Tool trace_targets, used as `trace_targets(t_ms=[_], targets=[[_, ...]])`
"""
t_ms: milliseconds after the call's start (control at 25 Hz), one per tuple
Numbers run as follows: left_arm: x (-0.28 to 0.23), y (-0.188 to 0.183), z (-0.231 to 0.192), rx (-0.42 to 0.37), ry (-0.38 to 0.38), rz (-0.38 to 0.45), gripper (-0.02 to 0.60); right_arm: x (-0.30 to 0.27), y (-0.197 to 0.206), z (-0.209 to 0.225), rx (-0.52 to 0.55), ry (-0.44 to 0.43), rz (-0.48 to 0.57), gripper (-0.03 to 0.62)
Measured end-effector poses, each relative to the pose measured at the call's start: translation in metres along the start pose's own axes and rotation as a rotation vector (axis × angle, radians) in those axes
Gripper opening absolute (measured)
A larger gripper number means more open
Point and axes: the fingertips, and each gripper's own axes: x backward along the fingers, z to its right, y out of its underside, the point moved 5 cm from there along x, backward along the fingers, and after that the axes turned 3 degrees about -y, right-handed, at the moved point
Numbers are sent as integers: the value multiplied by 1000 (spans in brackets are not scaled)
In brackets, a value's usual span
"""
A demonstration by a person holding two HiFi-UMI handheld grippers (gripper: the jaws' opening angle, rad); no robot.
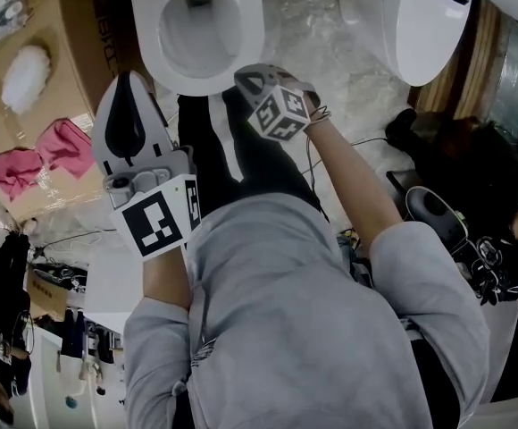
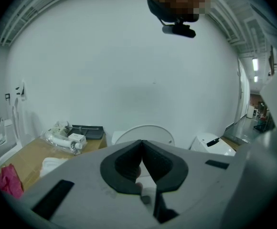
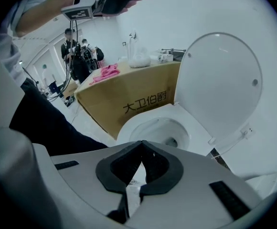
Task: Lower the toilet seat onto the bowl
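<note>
The white toilet bowl (image 1: 241,34) (image 3: 143,123) stands uncovered, and its seat and lid (image 3: 222,85) (image 2: 145,131) are raised upright against the back. My right gripper (image 1: 243,79) (image 3: 142,143) hovers just in front of the bowl's front rim. Its jaws are shut with nothing between them, and they touch nothing. My left gripper (image 1: 130,80) (image 2: 142,142) is held higher, left of the bowl, pointing at the wall above the raised lid. It is also shut and empty.
A cardboard box (image 1: 58,79) (image 3: 129,99) stands left of the toilet, with pink cloths (image 1: 45,155) (image 3: 107,72) and packaged items (image 2: 64,138) on it. A second toilet (image 1: 424,21) (image 2: 212,144) stands to the right. Cables and gear (image 1: 473,239) lie on the floor at right. People (image 3: 79,51) stand behind.
</note>
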Motion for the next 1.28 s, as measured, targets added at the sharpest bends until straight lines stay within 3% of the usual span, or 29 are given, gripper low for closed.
trace_targets(t_ms=[720, 920, 1280], targets=[[19, -76, 15, -21, 60, 103, 0, 100, -80, 19, -73, 133, 168, 0], [25, -92, 12, -26, 68, 125, 0, 122, -113, 30, -51, 176, 225, 0], [33, -132, 17, -45, 95, 191, 0, 170, -172, 73, -139, 262, 415, 0]])
